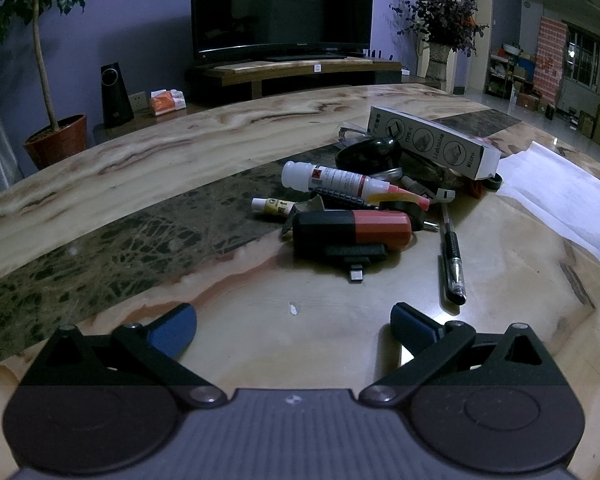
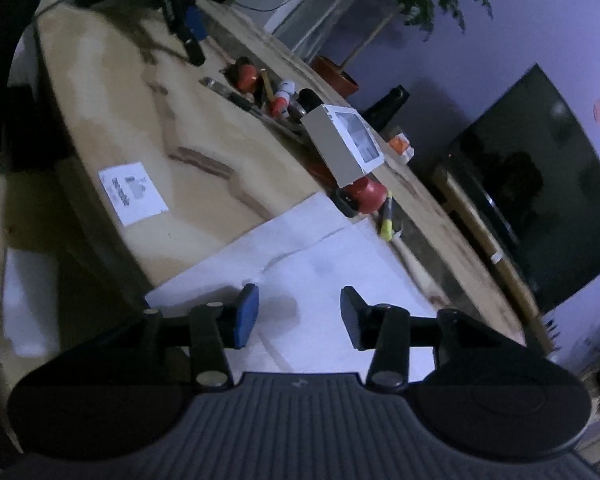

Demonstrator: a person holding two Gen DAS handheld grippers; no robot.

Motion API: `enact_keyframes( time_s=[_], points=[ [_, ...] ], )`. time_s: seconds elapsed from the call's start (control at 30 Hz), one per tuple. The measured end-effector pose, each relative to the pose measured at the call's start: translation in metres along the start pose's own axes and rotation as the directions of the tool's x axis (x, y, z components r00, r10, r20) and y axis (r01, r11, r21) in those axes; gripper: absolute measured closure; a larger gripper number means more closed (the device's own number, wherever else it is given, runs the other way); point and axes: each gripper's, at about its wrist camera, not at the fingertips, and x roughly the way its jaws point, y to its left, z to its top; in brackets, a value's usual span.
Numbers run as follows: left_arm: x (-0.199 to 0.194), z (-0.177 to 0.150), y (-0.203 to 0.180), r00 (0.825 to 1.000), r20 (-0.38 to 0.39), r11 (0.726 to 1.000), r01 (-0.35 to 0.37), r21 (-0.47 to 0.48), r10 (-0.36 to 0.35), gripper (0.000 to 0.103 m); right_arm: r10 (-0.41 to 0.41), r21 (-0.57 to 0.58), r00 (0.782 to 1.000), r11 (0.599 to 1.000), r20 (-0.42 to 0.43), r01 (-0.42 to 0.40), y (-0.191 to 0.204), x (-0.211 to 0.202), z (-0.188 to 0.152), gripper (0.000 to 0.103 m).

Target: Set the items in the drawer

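Both grippers' jaws open, empty.

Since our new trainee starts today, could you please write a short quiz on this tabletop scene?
1. True or false: the left claw holds the black pen.
2. What lies under the right claw: A white paper, B a plate, C a towel?
3. What word ends the label on the grey box?

Key: 1 false, it is open and empty; 2 A; 3 Micro.

Left gripper (image 1: 294,330), right gripper (image 2: 298,316): black linkages, blue-padded jaws, ribbed grey body.
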Motion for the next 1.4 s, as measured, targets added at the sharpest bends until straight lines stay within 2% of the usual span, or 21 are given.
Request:
enact_keyframes(
  time_s=[0.17, 0.3, 0.43, 0.53, 0.6, 0.63, 0.67, 0.7, 0.77, 0.9, 1.0, 1.13, 1.4],
  points=[
    [0.000, 0.000, 0.000, 1.000, 0.000, 1.000, 0.000, 0.000, 0.000, 0.000, 0.009, -0.050, 1.000, 0.999, 0.000, -0.009, 0.001, -0.001, 0.000, 0.055],
    [0.000, 0.000, 0.000, 1.000, 0.000, 1.000, 0.000, 0.000, 0.000, 0.000, -0.002, -0.139, 1.000, 0.990, 0.000, 0.002, 0.007, -0.002, 0.002, 0.054],
    [0.000, 0.000, 0.000, 1.000, 0.000, 1.000, 0.000, 0.000, 0.000, 0.000, 0.043, -0.005, 0.999, 0.999, -0.017, -0.043, -0.015, 0.008, 0.007, 0.043],
    [0.000, 0.000, 0.000, 1.000, 0.000, 1.000, 0.000, 0.000, 0.000, 0.000, 0.122, 0.123, 0.992, 0.985, -0.025, -0.118, -0.035, 0.019, 0.008, 0.044],
    [0.000, 0.000, 0.000, 1.000, 0.000, 1.000, 0.000, 0.000, 0.000, 0.000, 0.183, 0.241, 0.983, 0.955, -0.029, -0.171, -0.051, 0.028, 0.007, 0.049],
    [0.000, 0.000, 0.000, 1.000, 0.000, 1.000, 0.000, 0.000, 0.000, 0.000, 0.192, 0.266, 0.981, 0.947, -0.030, -0.178, -0.054, 0.031, 0.006, 0.062],
    [0.000, 0.000, 0.000, 1.000, 0.000, 1.000, 0.000, 0.000, 0.000, 0.000, 0.200, 0.282, 0.979, 0.942, -0.034, -0.182, -0.056, 0.033, 0.004, 0.069],
    [0.000, 0.000, 0.000, 1.000, 0.000, 1.000, 0.000, 0.000, 0.000, 0.000, 0.210, 0.298, 0.977, 0.935, -0.029, -0.192, -0.057, 0.034, 0.003, 0.070],
    [0.000, 0.000, 0.000, 1.000, 0.000, 1.000, 0.000, 0.000, 0.000, 0.000, 0.223, 0.313, 0.974, 0.927, -0.026, -0.204, -0.057, 0.036, 0.002, 0.087],
    [0.000, 0.000, 0.000, 1.000, 0.000, 1.000, 0.000, 0.000, 0.000, 0.000, 0.229, 0.344, 0.973, 0.915, -0.017, -0.209, -0.056, 0.038, -0.001, 0.102],
    [0.000, 0.000, 0.000, 1.000, 0.000, 1.000, 0.000, 0.000, 0.000, 0.000, 0.228, 0.374, 0.974, 0.903, -0.004, -0.210, -0.059, 0.035, -0.003, 0.102],
    [0.000, 0.000, 0.000, 1.000, 0.000, 1.000, 0.000, 0.000, 0.000, 0.000, 0.189, 0.420, 0.981, 0.887, 0.045, -0.190, -0.068, 0.025, -0.003, 0.102],
    [0.000, 0.000, 0.000, 1.000, 0.000, 1.000, 0.000, 0.000, 0.000, 0.000, 0.125, 0.487, 0.982, 0.855, 0.139, -0.178, -0.080, -0.010, -0.008, 0.102]
  ],
)
